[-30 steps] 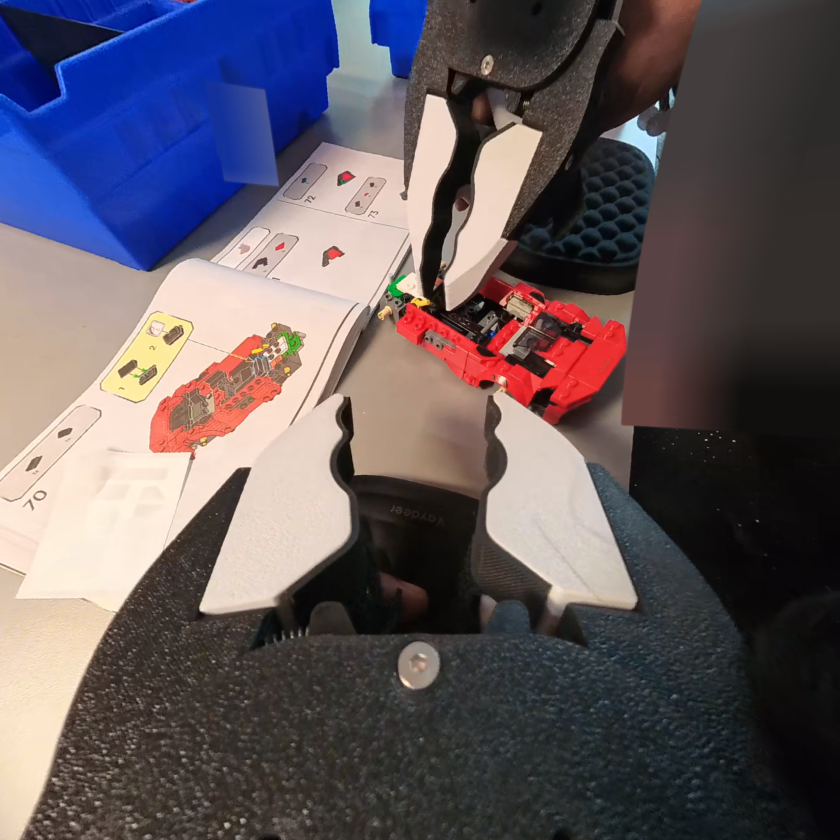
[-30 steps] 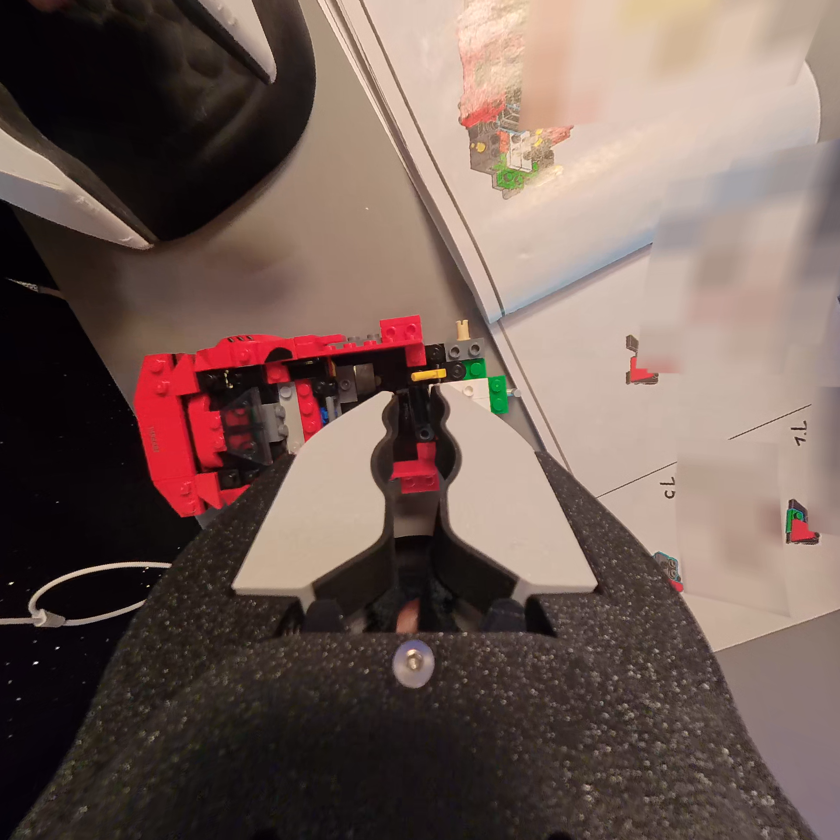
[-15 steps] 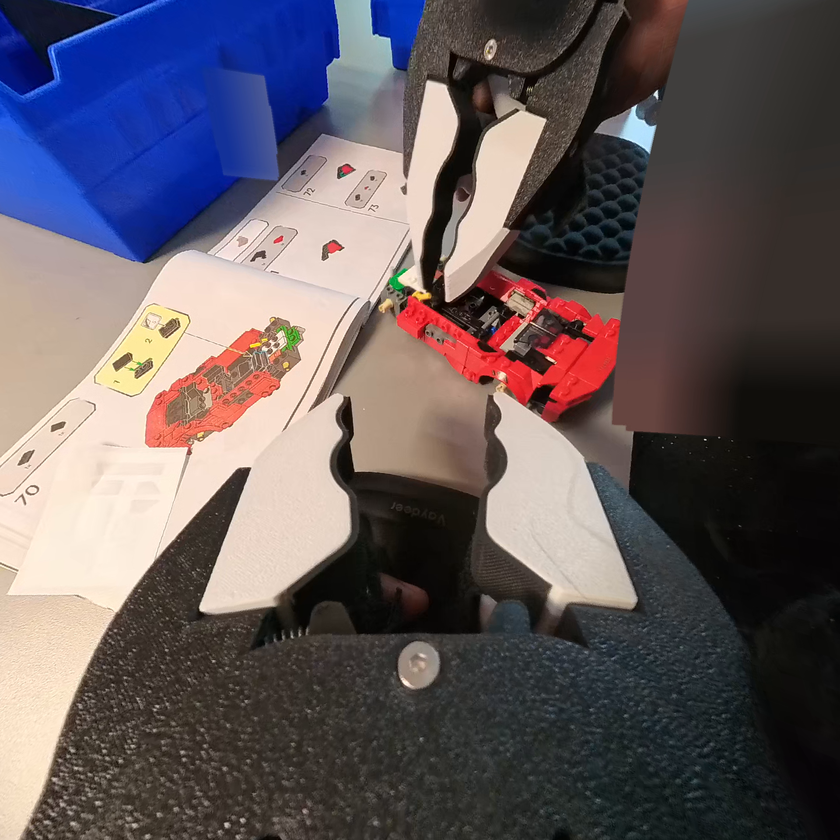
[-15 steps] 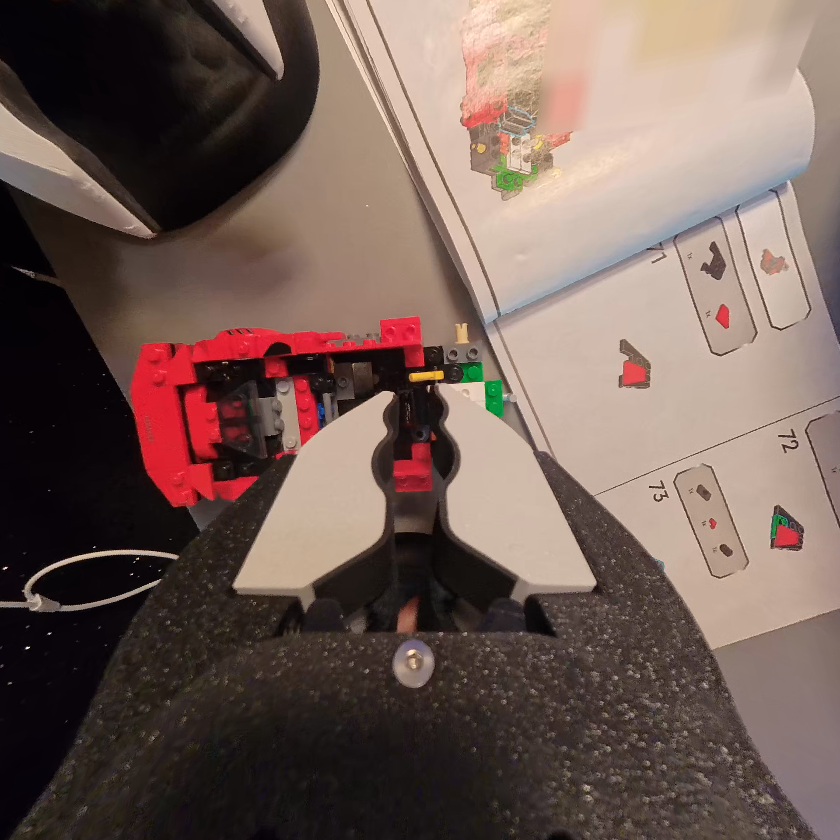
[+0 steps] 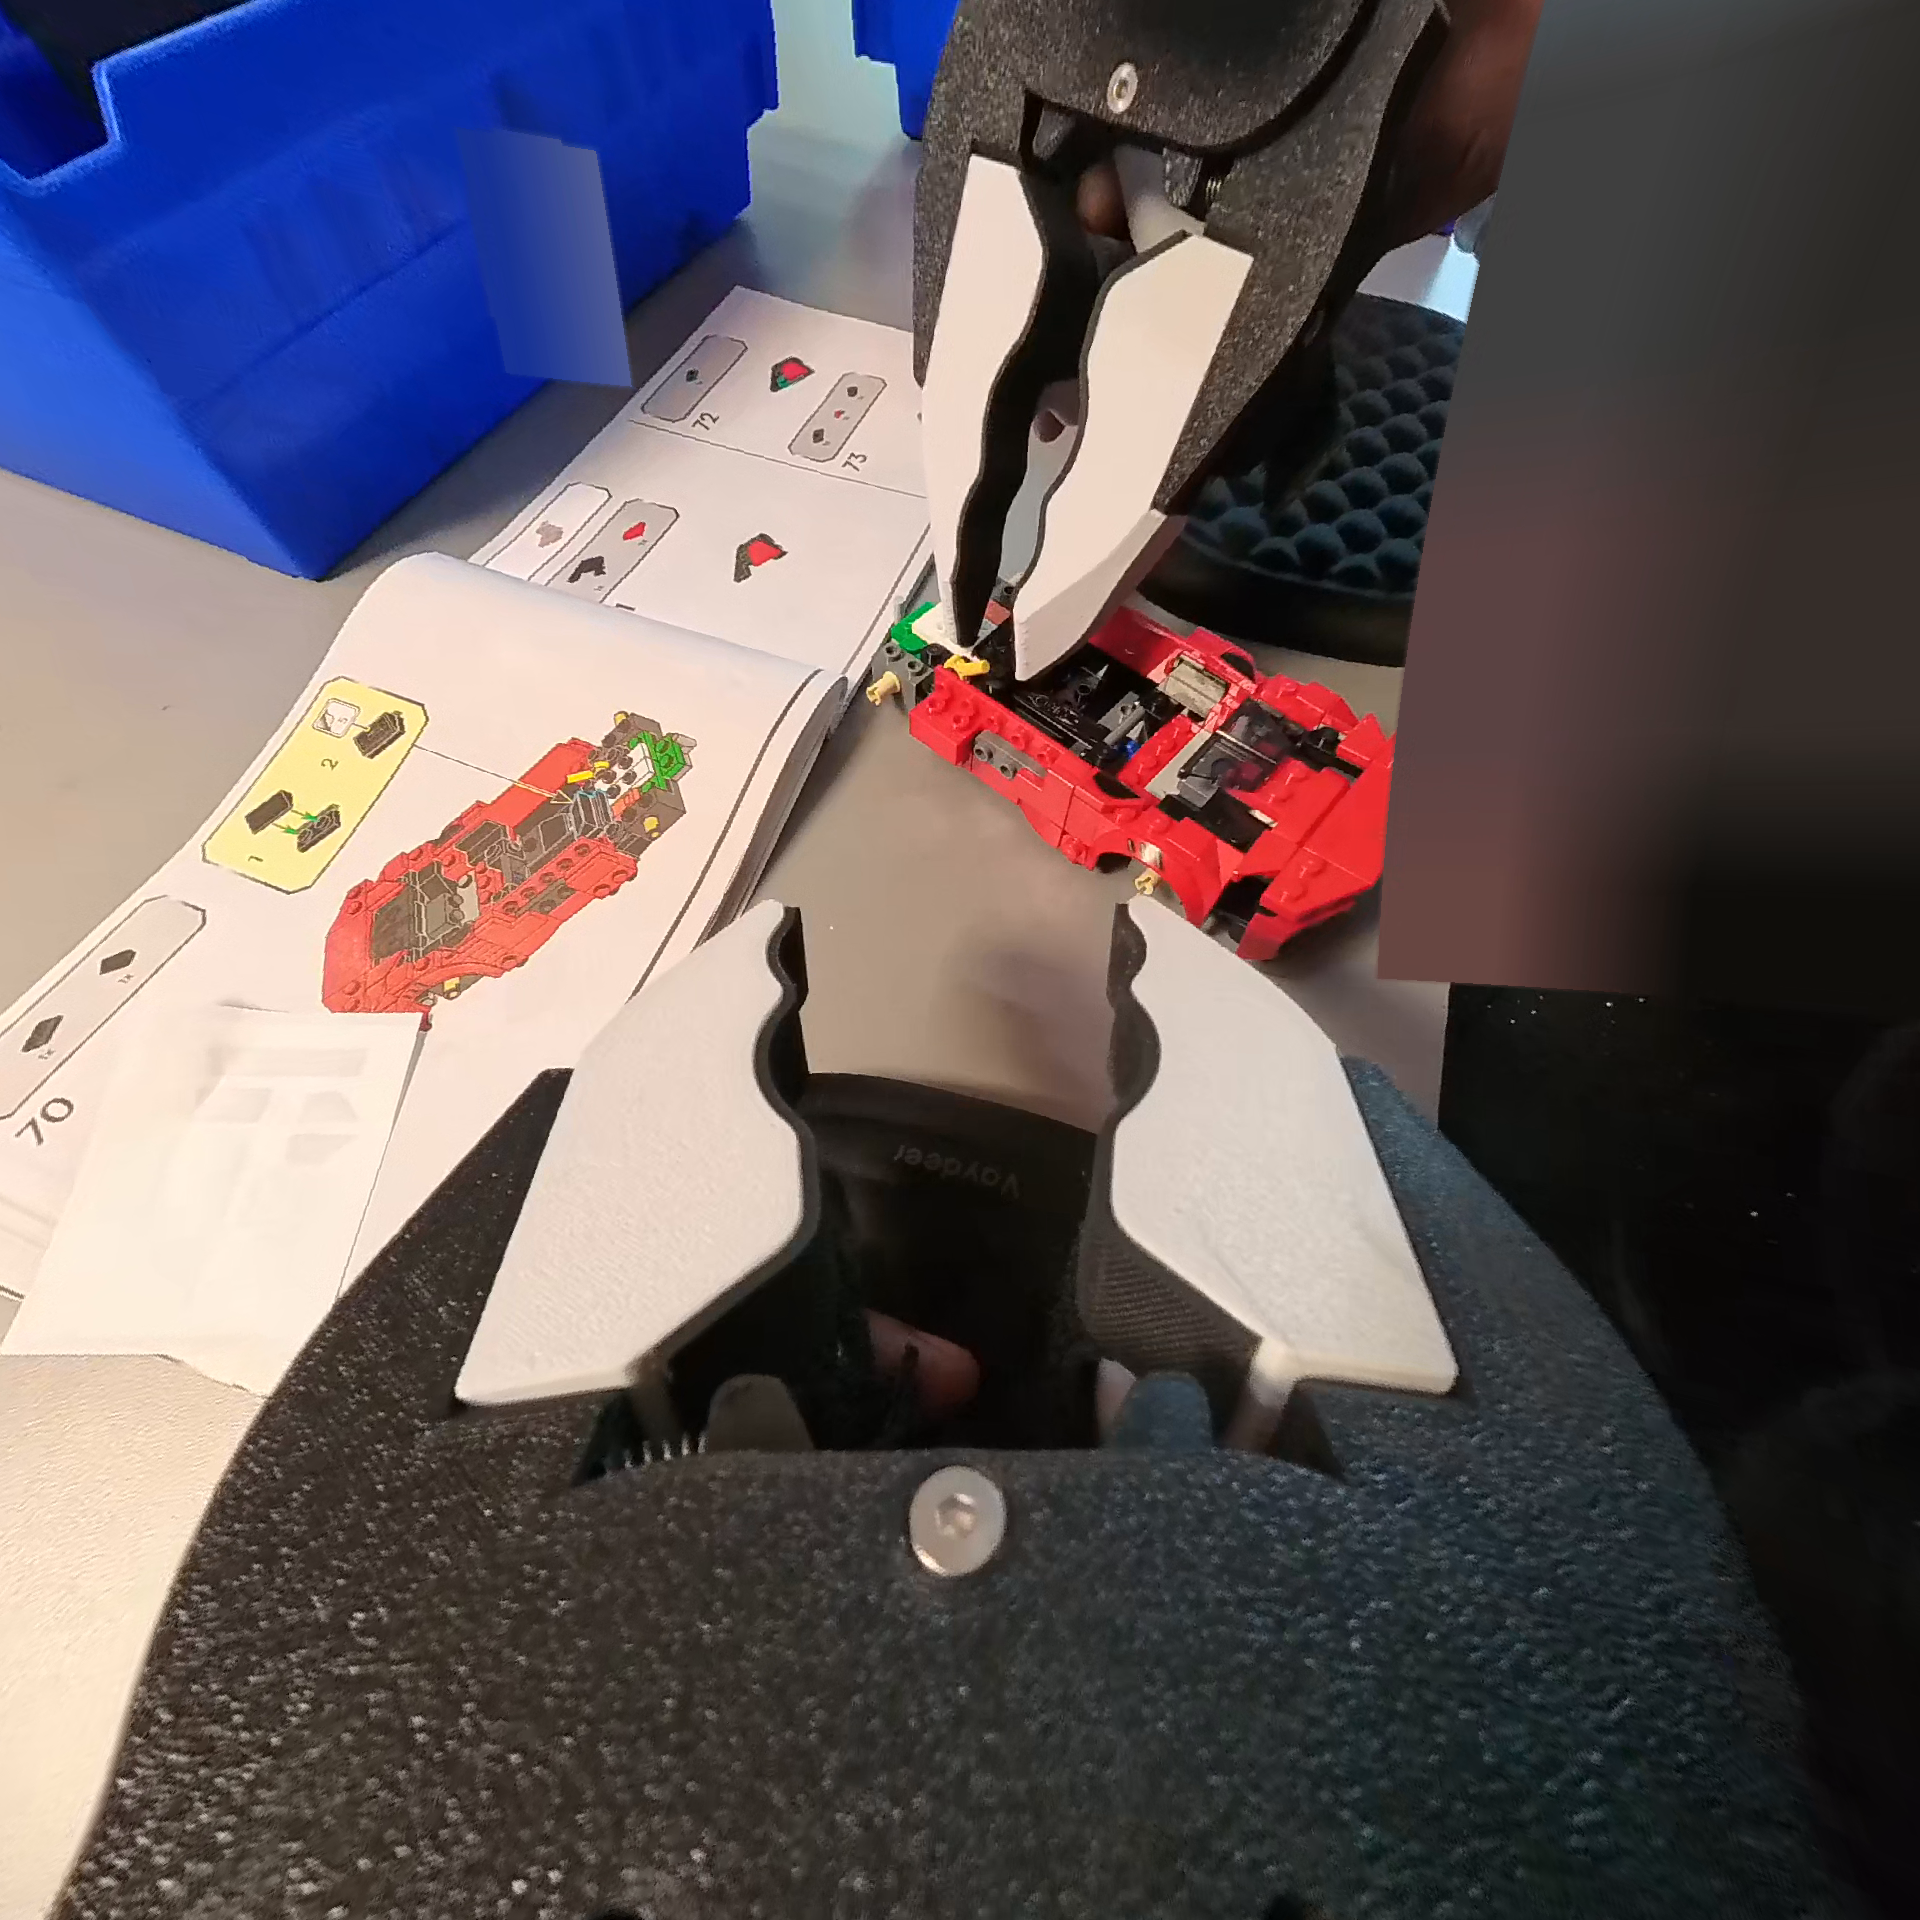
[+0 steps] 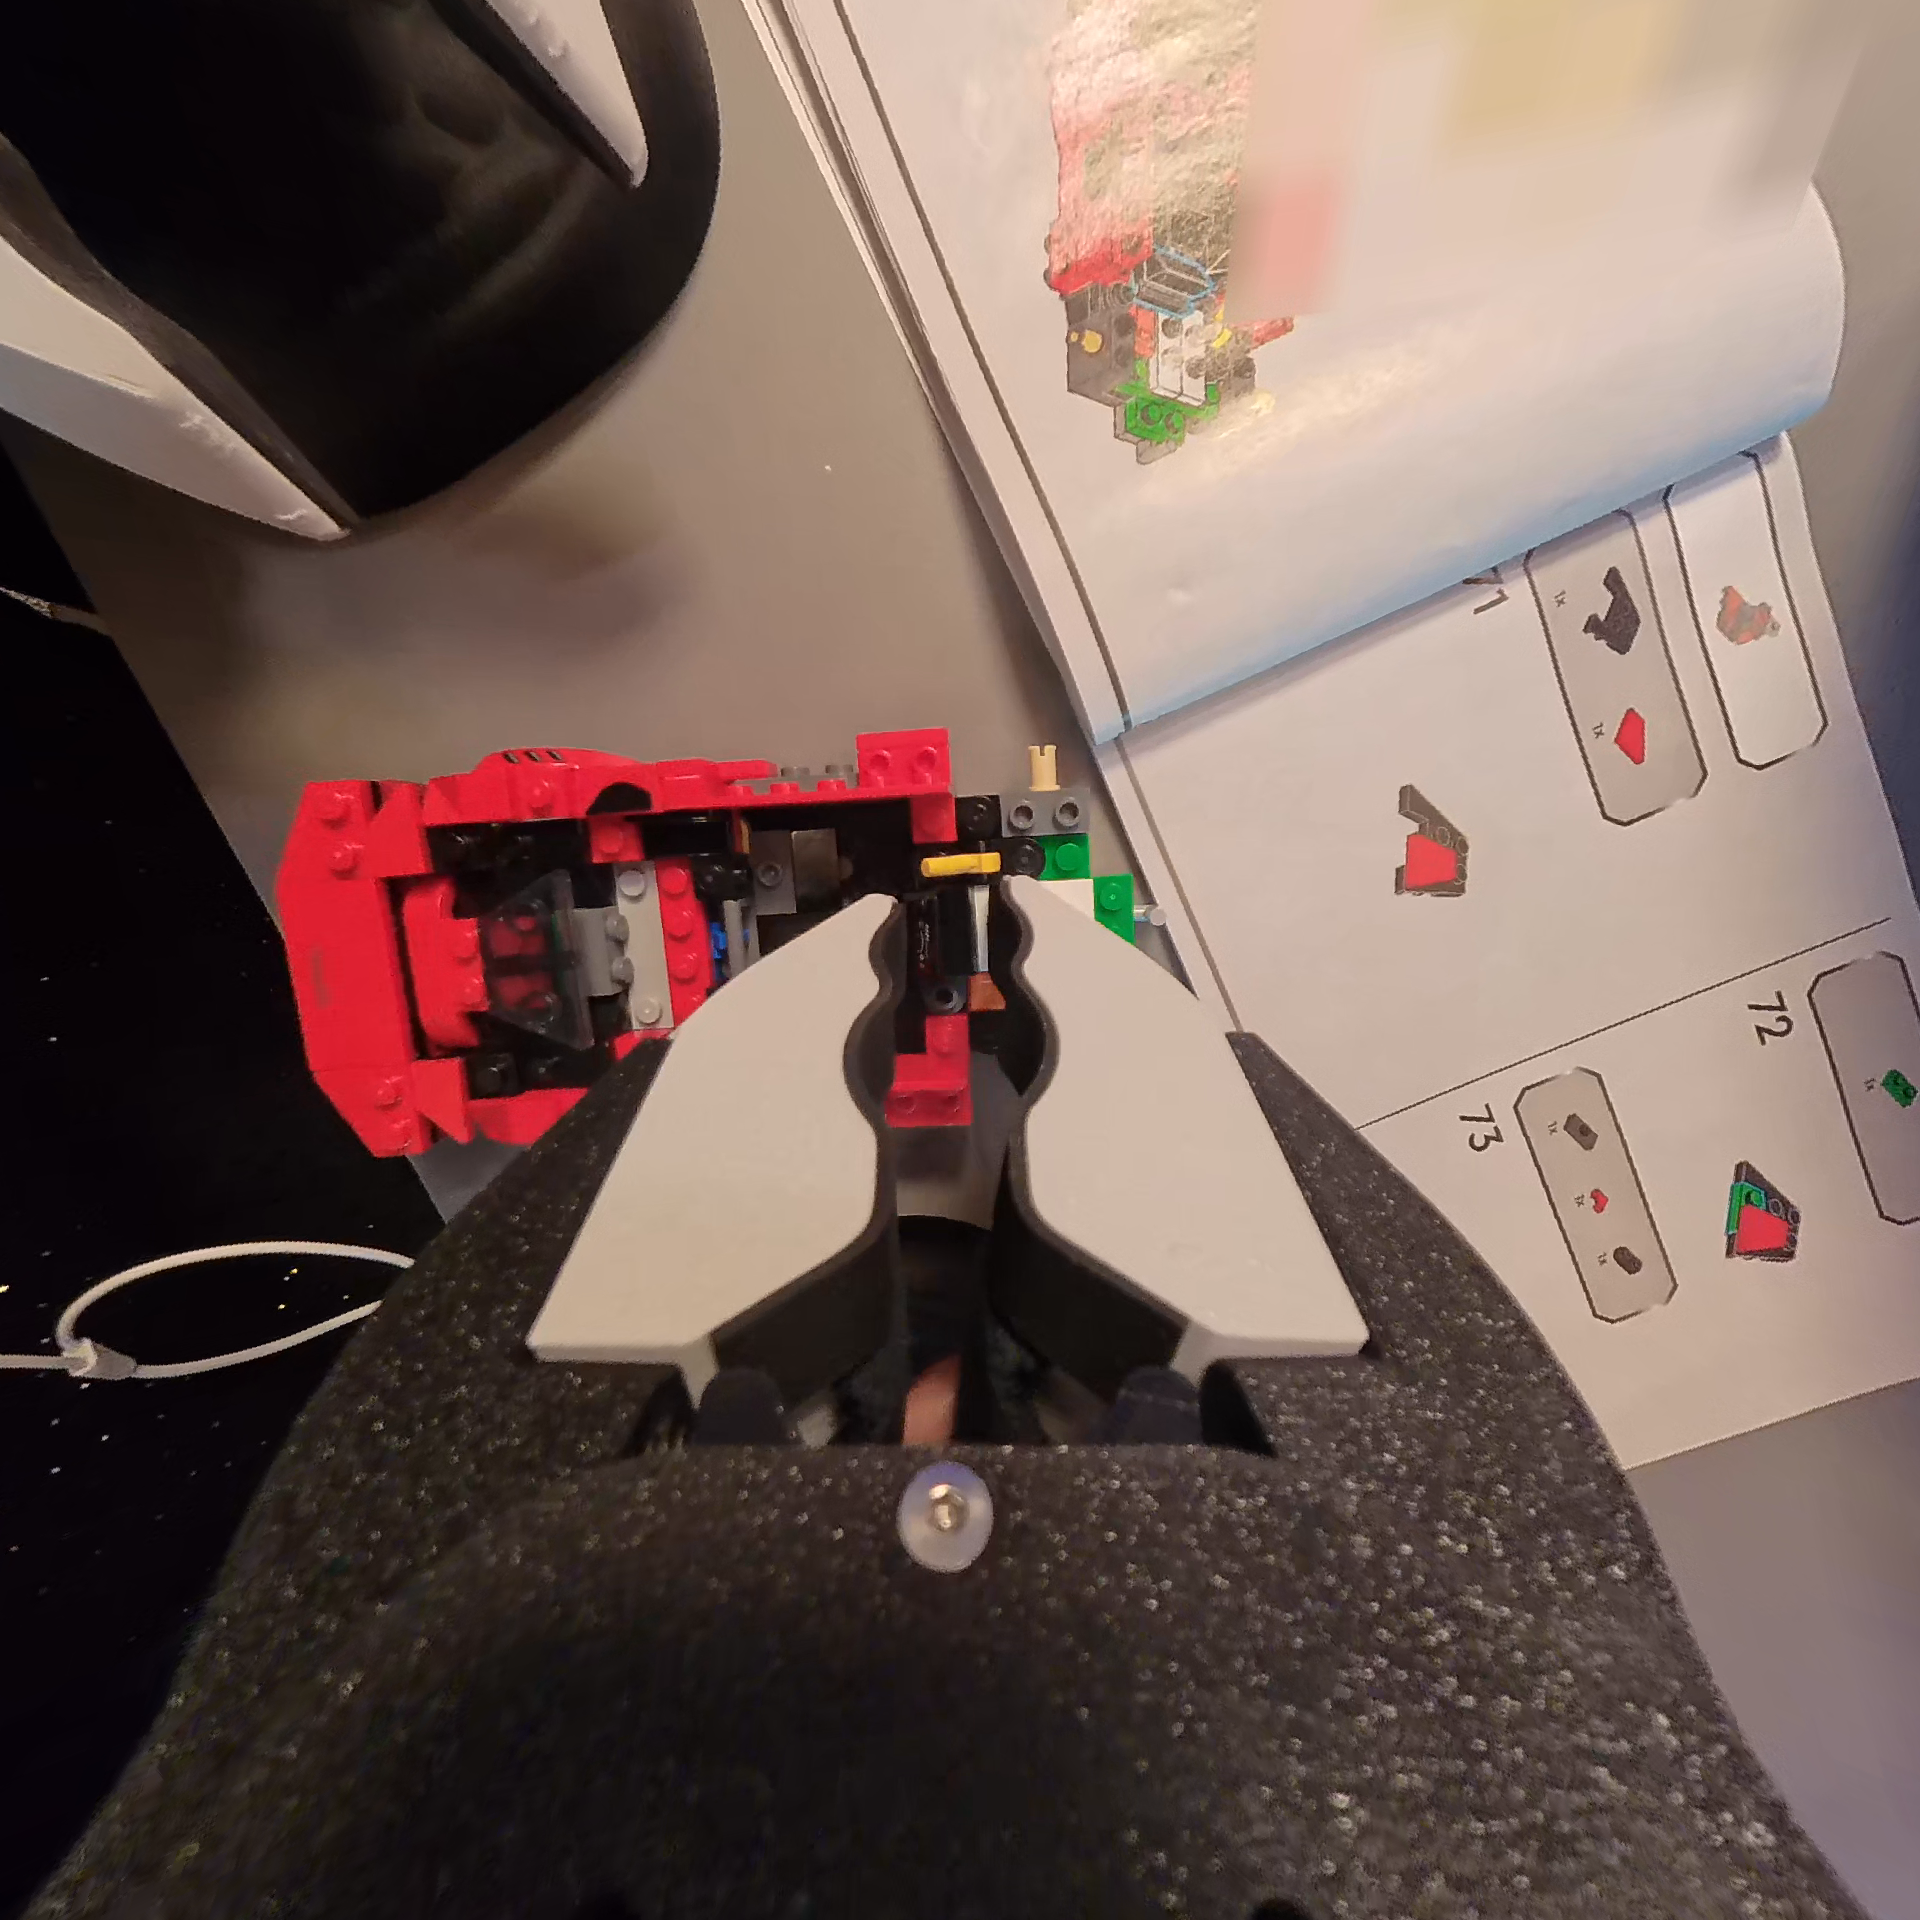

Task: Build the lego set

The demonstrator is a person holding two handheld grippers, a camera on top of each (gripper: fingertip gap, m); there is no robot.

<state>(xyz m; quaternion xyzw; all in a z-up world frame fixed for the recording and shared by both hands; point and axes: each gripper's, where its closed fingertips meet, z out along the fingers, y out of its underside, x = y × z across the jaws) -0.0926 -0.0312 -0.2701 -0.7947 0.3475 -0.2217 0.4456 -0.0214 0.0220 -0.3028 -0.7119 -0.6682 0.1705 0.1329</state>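
The half-built red lego car [image 6: 623, 935] lies on the grey bench [image 6: 831, 540] with its long axis running nine to three o'clock in the right wrist view, the finished red end at nine and the open green-and-grey end at three. The right tongs [image 6: 945, 914] come at it from six o'clock, square across that axis, tips down in the open bay near the three o'clock end, just beside a yellow pin [image 6: 961, 862]. Their jaws stand a narrow gap apart around a small black-and-white piece [image 6: 951, 930]; whether they pinch it I cannot tell. The right tongs are plainly the nearer. The left tongs [image 5: 956, 925] hang wide apart and empty, well short of the car, which sits at one o'clock from them.

Count: one car, two tongs, one open instruction booklet [image 5: 499, 790] (at nine o'clock of the car in the left wrist view), and two blue bins [image 5: 312, 260] at eleven.
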